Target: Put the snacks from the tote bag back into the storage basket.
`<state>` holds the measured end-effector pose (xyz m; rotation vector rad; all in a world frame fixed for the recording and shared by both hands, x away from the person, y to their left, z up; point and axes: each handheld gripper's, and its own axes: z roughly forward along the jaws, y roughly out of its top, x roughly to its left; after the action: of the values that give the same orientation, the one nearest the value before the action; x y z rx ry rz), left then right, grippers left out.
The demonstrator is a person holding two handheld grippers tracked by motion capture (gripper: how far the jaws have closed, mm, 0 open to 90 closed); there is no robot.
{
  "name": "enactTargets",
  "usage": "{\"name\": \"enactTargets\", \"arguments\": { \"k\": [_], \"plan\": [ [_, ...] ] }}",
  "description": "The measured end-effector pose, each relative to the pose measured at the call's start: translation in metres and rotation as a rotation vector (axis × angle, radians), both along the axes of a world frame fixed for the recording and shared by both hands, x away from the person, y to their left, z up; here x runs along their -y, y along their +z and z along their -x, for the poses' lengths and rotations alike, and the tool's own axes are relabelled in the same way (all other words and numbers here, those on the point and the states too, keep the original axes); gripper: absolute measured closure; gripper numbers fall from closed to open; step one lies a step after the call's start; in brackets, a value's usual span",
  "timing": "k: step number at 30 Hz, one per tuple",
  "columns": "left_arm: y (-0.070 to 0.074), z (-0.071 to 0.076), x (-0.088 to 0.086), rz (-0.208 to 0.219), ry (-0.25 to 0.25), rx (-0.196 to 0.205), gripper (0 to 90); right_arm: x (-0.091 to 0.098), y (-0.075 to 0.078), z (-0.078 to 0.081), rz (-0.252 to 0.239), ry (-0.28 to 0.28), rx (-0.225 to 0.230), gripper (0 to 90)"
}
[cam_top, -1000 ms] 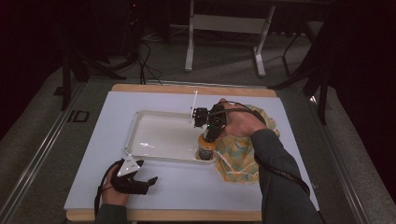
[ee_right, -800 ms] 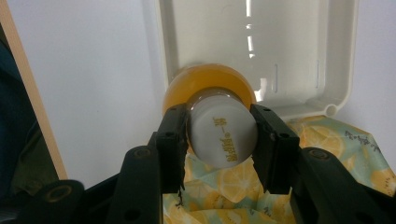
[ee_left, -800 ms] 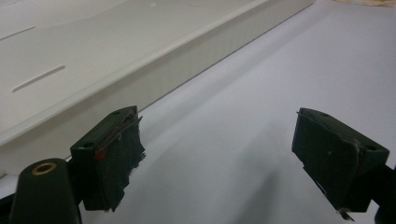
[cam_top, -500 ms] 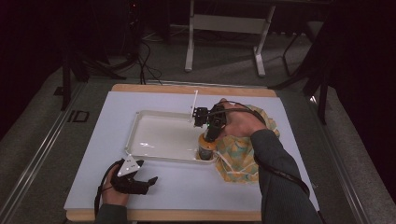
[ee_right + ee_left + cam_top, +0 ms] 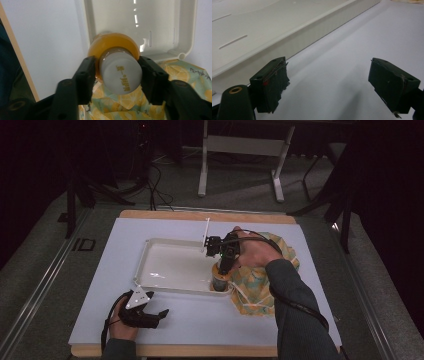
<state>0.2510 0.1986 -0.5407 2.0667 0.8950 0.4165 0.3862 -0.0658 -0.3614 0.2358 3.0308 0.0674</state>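
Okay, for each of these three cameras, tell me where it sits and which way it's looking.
High view: above the person's side, facing forward and down on the table; both forearms enter from below.
Left gripper view: rides the left gripper, looking along its open jaws past the tray.
Right gripper view: looks down its jaws clamping a bottle.
Shared: tray and patterned cloth.

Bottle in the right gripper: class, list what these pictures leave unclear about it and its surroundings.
- Bottle, right gripper view: the white cap faces the camera and hides the body and label; the cap's print is too small to read.
- Bottle base, high view: right gripper covers it, so whether it rests in the tray is unclear.
- Cloth bag, high view: the sleeve hides part.
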Motion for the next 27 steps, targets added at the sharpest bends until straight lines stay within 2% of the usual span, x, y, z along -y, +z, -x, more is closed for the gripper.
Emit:
{"name": "enactTargets", "arguments": {
  "k": [2, 9, 17, 27],
  "plan": [
    [0.000, 0.000, 0.000, -0.001, 0.000, 0.000, 15.9, 0.001, 0.001, -0.002, -0.017, -0.008, 0.008, 41.8],
    [0.000, 0.000, 0.000, -0.002, 0.000, -0.001, 15.9, 0.007, 0.003, -0.001, -0.052, -0.018, 0.024, 38.4],
    [0.000, 0.000, 0.000, -0.001, 0.004, -0.002, 15.9, 0.013, 0.004, 0.001, -0.068, -0.029, 0.021, 37.6],
    [0.000, -0.001, 0.000, 0.000, 0.015, -0.006, 15.9, 0.019, 0.010, 0.007, -0.067, -0.022, 0.049, 36.5]
  ]
}}
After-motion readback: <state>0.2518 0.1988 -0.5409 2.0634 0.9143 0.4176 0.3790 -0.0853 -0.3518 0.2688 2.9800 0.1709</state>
